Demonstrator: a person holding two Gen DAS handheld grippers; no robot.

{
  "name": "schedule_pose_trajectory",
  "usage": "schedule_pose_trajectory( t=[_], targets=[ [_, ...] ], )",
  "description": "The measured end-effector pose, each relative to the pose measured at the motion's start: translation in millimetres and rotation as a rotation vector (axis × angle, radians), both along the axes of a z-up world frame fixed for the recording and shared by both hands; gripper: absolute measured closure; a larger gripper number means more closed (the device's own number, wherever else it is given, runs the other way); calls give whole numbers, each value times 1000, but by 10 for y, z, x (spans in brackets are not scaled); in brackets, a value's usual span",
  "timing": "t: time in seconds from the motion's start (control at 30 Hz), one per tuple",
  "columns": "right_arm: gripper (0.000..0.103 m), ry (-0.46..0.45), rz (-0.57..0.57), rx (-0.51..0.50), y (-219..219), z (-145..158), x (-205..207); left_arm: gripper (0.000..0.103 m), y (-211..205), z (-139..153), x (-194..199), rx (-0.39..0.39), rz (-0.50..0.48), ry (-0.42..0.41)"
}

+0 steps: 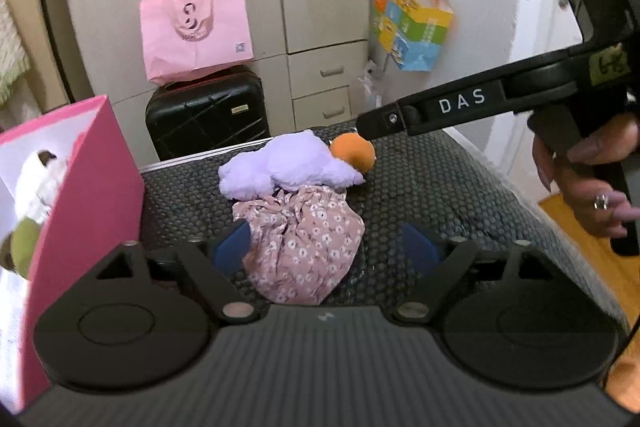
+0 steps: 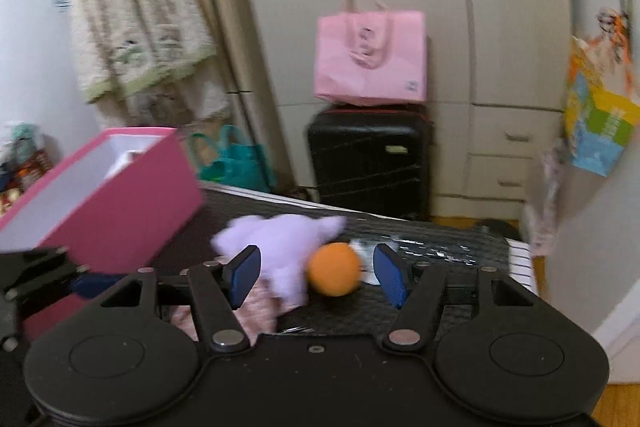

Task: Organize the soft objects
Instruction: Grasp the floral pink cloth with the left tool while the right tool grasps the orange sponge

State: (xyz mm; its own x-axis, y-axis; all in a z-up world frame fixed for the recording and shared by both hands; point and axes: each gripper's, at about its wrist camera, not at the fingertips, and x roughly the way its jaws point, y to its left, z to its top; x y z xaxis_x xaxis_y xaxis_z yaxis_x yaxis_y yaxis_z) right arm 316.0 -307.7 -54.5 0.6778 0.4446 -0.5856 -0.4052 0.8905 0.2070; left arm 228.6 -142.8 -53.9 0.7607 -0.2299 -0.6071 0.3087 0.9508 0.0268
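While two items sit in the pink box [image 1: 92, 195] at the surface's [image 1: 432, 187] left edge, floral cloth [image 1: 300, 243], lilac plush [image 1: 280, 167] and orange ball [image 2: 334, 269] remain mid-surface; left hand-held gripper [image 1: 326, 253] and right hand-held gripper [image 2: 316, 275] both gape, empty.

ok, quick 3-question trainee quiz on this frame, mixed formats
1. True or false: the left gripper has its jaws shut on the floral cloth bundle.
2. What lies nearest the right gripper? A) orange ball B) pink paper bag C) black suitcase
3. Fill in: the pink box sits to the ____ of the purple plush in both views.

Key: 1 false, the jaws stand open around it. 2 A. 3 left.
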Motion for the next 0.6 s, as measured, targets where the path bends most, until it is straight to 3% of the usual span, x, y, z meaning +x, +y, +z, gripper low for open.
schedule_pose_trajectory(
  t=[0.13, 0.3, 0.47, 0.6],
  targets=[
    [35, 64, 6, 80, -77, -144, 181, 16, -9, -154, 151, -18, 53, -13],
    [38, 87, 29, 129, -45, -292, 316, 15, -10, -371, 377, -9, 109, 31],
    [43, 101, 26, 148, -10, -429, 417, 15, -154, -469, 423, 119, 99, -8],
    [44, 144, 29, 178, -20, -544, 490, 14, -111, -498, 501, 54, 115, 19]
  ],
)
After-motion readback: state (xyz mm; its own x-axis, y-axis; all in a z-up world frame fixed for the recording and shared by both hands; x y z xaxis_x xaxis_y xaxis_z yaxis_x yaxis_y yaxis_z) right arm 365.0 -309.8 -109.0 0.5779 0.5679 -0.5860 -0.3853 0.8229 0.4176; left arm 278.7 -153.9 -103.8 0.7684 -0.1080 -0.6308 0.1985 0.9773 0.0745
